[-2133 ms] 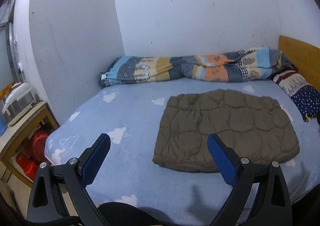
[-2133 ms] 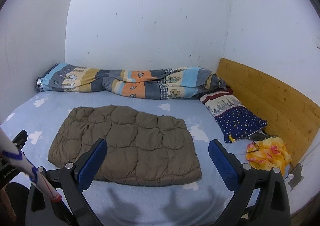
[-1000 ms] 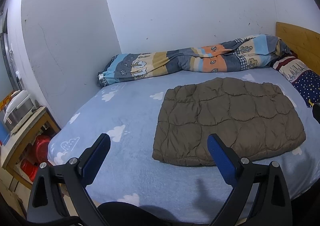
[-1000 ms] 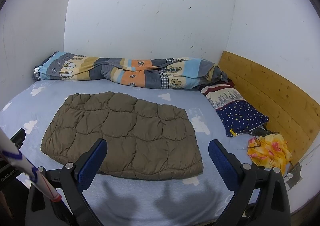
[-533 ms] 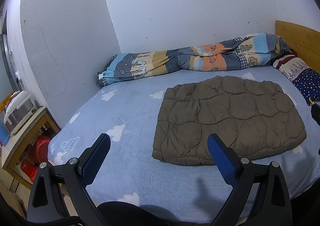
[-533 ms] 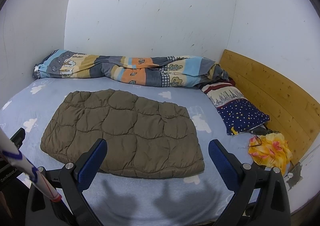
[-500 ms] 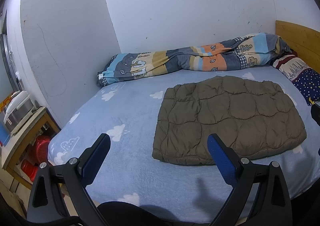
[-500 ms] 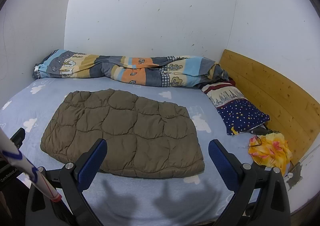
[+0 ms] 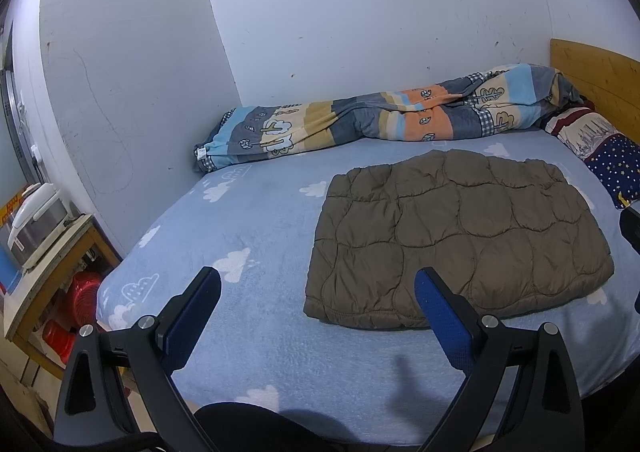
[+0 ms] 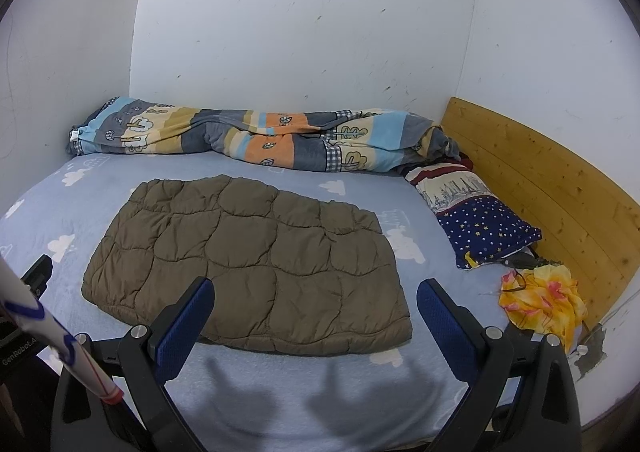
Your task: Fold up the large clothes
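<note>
Hovering at the near edge of the bed [image 9: 256, 219], both tools hang clear of the fabric, so the step in hand looks like a pause between folds or the end of the job. The left gripper [image 9: 318, 294] has its jaws spread wide with nothing between them; the right gripper [image 10: 316, 302] is the same, wide apart and empty.

A brown quilted jacket [image 10: 256, 256] lies at the middle of the mattress, already a flat, roughly rectangular packet; in the left view it sits toward 2 o'clock. Its shell is puffy, stitched into rounded cells, with a slight sheen and a thick, soft rim, so it will likely spring back unless pressed.

If another fold is wanted, my judgement is that each gripper should pinch a near corner and carry it toward 12 o'clock.

A fleecy blue sheet with white clouds covers the bed. A striped blanket [image 10: 256, 139] is rolled along the wall at 12, a starry pillow [image 10: 484, 228] lies at 3 by the wooden headboard [image 10: 540, 179], and a crumpled yellow cloth [image 10: 544, 300] sits at 4.
</note>
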Tool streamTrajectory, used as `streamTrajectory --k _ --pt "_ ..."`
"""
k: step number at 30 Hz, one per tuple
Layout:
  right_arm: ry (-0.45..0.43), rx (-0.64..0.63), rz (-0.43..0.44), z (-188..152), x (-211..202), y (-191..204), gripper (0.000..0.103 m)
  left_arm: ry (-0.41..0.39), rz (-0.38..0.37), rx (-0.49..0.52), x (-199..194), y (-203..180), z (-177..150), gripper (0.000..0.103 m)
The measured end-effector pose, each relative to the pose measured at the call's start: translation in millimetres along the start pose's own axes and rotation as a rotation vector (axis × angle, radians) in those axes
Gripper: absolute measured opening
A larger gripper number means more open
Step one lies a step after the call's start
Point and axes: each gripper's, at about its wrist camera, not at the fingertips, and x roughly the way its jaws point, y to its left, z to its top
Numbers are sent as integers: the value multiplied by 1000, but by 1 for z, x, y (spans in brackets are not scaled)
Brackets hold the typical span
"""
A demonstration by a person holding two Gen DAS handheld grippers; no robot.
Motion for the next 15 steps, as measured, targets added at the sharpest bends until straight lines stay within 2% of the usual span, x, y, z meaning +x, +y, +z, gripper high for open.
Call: streamTrajectory --k 15 --pt "5 -6 4 -2 2 0 103 1 0 3 1 2 -2 97"
